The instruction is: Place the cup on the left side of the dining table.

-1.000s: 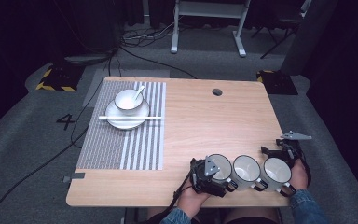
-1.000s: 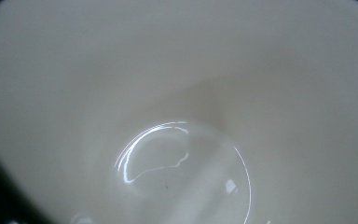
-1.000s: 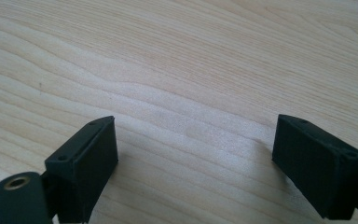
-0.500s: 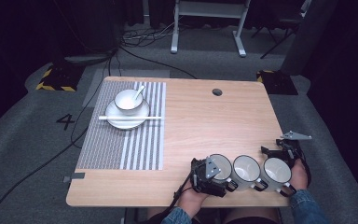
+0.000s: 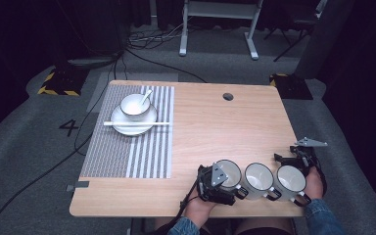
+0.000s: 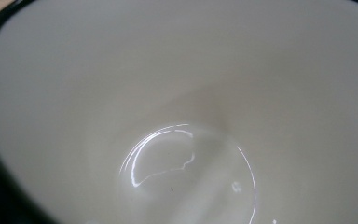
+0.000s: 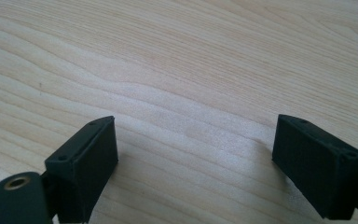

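Note:
Three white mugs with black rims stand in a row near the table's front right: left mug (image 5: 229, 174), middle mug (image 5: 258, 177), right mug (image 5: 290, 179). My left gripper (image 5: 214, 184) sits against the left mug, held by a hand from below. Its camera looks straight into the glossy white inside of that mug (image 6: 186, 121), and its jaws are hidden. My right gripper (image 5: 293, 157) is just behind the right mug at the table's right edge. It is open (image 7: 196, 135), with bare wood between its two black fingers (image 7: 91, 149).
A striped placemat (image 5: 142, 152) lies at the left with a white plate (image 5: 133, 122), a bowl (image 5: 135, 105) with a spoon, and chopsticks (image 5: 136, 124) across the plate. A cable hole (image 5: 227, 96) is at the back. The wooden table (image 5: 225, 127) ends close on the right.

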Demonstrator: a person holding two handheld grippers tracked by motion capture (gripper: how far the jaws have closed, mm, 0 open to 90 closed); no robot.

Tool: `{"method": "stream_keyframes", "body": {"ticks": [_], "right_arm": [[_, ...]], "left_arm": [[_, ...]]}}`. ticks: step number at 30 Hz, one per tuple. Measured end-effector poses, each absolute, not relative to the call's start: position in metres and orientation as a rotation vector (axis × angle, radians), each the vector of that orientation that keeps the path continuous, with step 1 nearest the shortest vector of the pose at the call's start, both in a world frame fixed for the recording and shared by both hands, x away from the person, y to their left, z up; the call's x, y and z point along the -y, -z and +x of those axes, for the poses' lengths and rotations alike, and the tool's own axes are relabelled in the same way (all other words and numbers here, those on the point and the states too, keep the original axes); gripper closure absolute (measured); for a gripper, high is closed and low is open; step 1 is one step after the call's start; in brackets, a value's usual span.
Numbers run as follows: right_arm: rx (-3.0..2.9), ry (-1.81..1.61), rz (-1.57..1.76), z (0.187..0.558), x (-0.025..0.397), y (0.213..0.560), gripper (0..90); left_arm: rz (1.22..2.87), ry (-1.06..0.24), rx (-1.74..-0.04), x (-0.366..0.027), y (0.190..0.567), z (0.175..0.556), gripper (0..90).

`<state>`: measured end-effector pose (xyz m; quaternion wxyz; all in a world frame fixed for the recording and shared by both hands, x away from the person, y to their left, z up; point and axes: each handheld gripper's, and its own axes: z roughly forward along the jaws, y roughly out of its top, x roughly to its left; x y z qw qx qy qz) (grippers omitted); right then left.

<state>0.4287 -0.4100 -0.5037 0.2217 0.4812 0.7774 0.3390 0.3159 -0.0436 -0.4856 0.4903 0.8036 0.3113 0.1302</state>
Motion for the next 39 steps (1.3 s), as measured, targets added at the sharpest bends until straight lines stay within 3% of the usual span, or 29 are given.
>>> {"method": "stream_keyframes", "body": {"ticks": [39], "right_arm": [[-2.148, -0.936, 1.328, 0.429, 0.410, 0.504, 14.0]], "left_arm": [[1.850, -0.480, -0.872, -0.046, 0.418, 0.333, 2.8]]}}
